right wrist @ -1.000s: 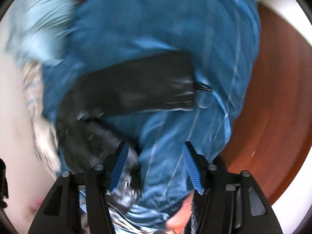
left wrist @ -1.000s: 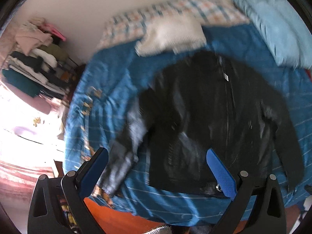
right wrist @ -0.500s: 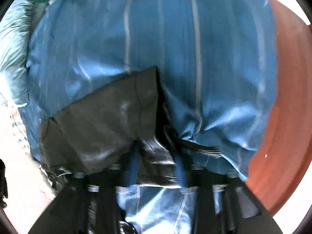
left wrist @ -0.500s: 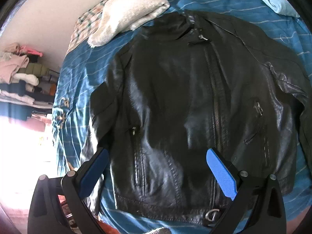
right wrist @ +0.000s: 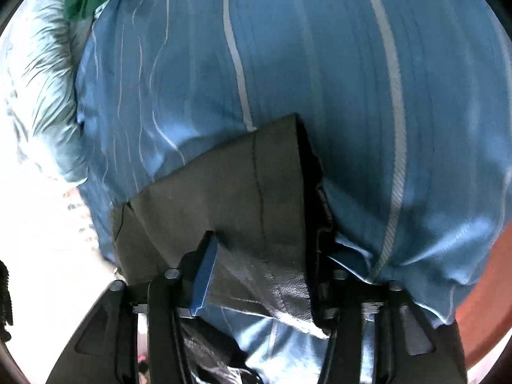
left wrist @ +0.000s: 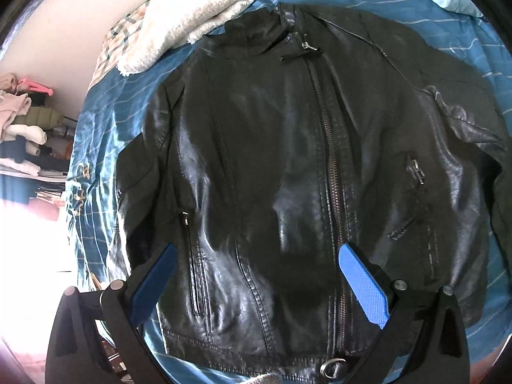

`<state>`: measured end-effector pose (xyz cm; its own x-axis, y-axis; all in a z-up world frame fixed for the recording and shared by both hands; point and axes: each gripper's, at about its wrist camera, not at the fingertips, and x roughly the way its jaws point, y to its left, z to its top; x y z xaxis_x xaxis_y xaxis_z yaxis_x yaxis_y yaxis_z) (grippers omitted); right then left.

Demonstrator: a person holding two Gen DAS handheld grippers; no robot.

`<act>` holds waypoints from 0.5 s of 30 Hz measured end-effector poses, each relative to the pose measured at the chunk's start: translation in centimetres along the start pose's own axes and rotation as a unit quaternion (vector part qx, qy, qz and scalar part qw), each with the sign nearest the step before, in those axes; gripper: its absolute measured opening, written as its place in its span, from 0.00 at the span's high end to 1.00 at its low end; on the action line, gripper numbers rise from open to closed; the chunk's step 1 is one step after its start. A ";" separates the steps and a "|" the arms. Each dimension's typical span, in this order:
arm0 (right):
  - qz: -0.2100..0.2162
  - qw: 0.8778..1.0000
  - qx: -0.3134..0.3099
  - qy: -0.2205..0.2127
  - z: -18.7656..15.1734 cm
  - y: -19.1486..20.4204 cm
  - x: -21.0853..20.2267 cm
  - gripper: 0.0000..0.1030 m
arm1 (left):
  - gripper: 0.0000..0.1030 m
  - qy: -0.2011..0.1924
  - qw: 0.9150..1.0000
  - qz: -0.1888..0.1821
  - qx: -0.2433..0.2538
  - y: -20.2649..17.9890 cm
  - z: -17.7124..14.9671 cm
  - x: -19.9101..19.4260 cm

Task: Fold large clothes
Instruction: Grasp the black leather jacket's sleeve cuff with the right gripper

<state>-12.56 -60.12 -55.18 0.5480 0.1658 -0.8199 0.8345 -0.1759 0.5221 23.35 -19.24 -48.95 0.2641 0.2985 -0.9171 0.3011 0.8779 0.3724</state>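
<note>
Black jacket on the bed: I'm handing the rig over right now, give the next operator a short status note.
Left gripper: open, over the lower front of the black jacket, holding nothing.
Right gripper: shut on the jacket's sleeve cuff, which lies on the blue striped bedcover.
Jacket: spread flat, front up, zipped, collar towards the white folded blanket.
Done: sleeve gripped. No fold shows.
Left: fold the sleeves in, then fold the body.

Blown-out daylight at left in both views. Glare streaks on black jacket (left wrist: 272,166). Slight blur on blue bedsheet (right wrist: 320,64) in right wrist view. Heavy fisheye warp, dark vignette at corners.
</note>
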 end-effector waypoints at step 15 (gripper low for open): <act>0.106 0.975 -0.188 -0.045 -0.9 26.6 -10.2 0.88 | 0.00 -0.008 0.998 -0.025 -0.059 2.5 4.4 3.0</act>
<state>4.08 -65.57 -32.76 0.7176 0.0747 -0.6925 0.6744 0.1738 0.7176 28.91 -17.84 -50.16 0.2664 0.2481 -0.9314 0.2038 0.9300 0.3060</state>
